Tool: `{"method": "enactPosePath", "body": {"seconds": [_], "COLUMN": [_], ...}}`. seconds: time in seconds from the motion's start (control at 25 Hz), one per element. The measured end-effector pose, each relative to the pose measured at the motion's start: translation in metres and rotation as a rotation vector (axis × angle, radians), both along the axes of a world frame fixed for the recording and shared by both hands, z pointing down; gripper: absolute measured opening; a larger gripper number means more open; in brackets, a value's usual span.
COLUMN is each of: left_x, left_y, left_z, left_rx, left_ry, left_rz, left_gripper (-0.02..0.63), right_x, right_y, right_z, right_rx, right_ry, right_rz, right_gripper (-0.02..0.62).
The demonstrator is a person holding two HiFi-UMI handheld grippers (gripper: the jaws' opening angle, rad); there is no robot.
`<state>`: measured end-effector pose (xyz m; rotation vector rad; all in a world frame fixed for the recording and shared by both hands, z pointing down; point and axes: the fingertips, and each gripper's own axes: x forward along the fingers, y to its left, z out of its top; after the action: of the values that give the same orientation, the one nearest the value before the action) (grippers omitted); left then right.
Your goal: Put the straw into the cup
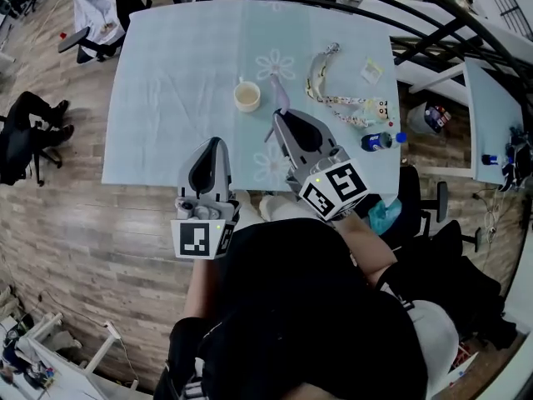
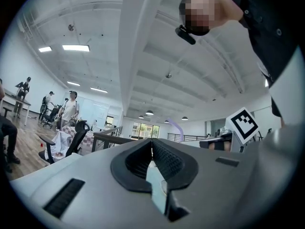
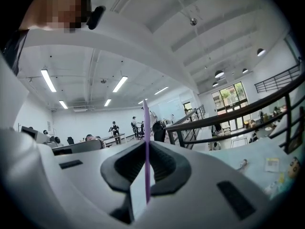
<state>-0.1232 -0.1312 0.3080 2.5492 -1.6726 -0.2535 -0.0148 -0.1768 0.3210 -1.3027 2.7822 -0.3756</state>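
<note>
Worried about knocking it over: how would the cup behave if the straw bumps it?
The cup looks small and wide-mouthed, so probably light; a nudge would likely slide it rather than tip it. The thin straw would probably bend first.

Lanyard (image 1: 337, 90) and small packet (image 1: 371, 72) on pale-blue table (image 1: 166, 98); bottle (image 1: 379, 141) near right edge.

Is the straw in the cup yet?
Out. The right gripper is shut on the straw, which stands upright between its jaws; the cup sits apart on the table.
</note>
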Motion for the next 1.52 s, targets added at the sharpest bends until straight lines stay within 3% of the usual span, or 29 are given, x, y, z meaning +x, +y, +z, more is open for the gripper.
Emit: {"method": "enactPosePath", "body": {"seconds": [0.6, 1.12, 1.52], "left_x": [-0.015, -0.011, -0.008], "left_y": [-0.105, -0.168, -0.199], "left_z": [0.032, 0.080, 0.112], "left_rx": [-0.063, -0.164, -0.212], "left_ry": [0.022, 0.008, 0.019], "left_rz": [0.198, 0.279, 0.276], "left_gripper": [0.014, 0.014, 0.014], "right_x": [-0.020, -0.023, -0.025], "right_y": [-0.093, -0.163, -0.182], "right_z": [0.024, 0.098, 0.182], "right_rx": [-0.041, -0.153, -0.268], "right_ry": [0.065, 0.096, 0.134], "right_rz": [0.174, 0.241, 0.241], "right_gripper": [0.031, 0.031, 0.031]}}
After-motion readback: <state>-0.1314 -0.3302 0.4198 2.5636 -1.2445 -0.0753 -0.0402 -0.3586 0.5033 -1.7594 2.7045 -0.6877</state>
